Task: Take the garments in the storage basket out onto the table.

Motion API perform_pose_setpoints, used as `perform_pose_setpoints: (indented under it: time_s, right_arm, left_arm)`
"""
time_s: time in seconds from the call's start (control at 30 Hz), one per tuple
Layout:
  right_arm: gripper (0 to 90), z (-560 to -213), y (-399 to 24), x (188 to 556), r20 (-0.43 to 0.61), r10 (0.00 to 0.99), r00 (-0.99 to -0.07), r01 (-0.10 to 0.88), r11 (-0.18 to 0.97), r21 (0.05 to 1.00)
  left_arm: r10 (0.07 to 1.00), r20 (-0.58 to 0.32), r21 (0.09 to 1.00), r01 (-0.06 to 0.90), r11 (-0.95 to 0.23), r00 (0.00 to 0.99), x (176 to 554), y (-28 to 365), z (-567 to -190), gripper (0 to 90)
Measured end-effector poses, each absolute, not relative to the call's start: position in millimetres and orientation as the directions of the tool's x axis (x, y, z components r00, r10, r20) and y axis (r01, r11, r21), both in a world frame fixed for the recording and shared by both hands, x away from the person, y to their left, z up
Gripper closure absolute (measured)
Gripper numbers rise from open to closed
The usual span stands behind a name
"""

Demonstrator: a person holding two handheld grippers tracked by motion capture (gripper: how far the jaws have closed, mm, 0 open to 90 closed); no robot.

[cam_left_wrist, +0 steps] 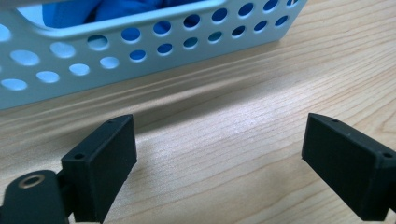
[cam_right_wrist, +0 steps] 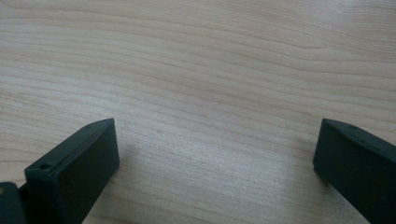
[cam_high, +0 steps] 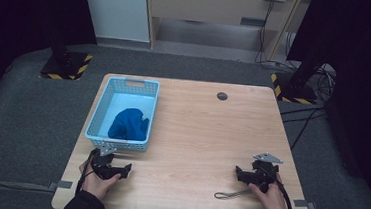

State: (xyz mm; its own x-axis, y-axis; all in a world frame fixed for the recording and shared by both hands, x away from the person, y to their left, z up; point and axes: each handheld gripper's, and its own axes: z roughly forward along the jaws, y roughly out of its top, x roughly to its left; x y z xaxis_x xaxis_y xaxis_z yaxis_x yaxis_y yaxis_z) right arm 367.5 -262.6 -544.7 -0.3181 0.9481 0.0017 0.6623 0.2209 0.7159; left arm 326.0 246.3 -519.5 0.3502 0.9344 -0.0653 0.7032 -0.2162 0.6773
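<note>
A light blue perforated basket (cam_high: 105, 101) stands on the left part of the wooden table (cam_high: 196, 130), and a crumpled blue cloth (cam_high: 128, 124) lies inside it. My left gripper (cam_high: 126, 170) rests low near the table's front edge, just in front of the basket, held by a hand. In the left gripper view its jaws stand wide apart over bare wood, with the basket wall (cam_left_wrist: 140, 42) close ahead and the blue cloth (cam_left_wrist: 112, 9) showing above the rim. My right gripper (cam_high: 238, 173) sits at the front right, open, with only wood (cam_right_wrist: 210, 93) between its jaws.
A small dark round disc (cam_high: 222, 96) lies near the table's far edge. A thin cable loop (cam_high: 231, 194) lies on the table beside the right hand. Grey carpet surrounds the table, with black stand bases (cam_high: 65, 65) at the back left and back right.
</note>
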Motion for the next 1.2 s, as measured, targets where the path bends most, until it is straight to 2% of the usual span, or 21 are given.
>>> perform_pose_setpoints:
  time_s: [1.2]
  right_arm:
    - [0.4,-544.7,-262.6,367.5,0.002,0.948,-0.318,0.662,0.221,0.716]
  left_arm:
    - [0.933,-0.073,0.785,0.597,-0.164,0.353,316.8,245.4,-493.1,8.6]
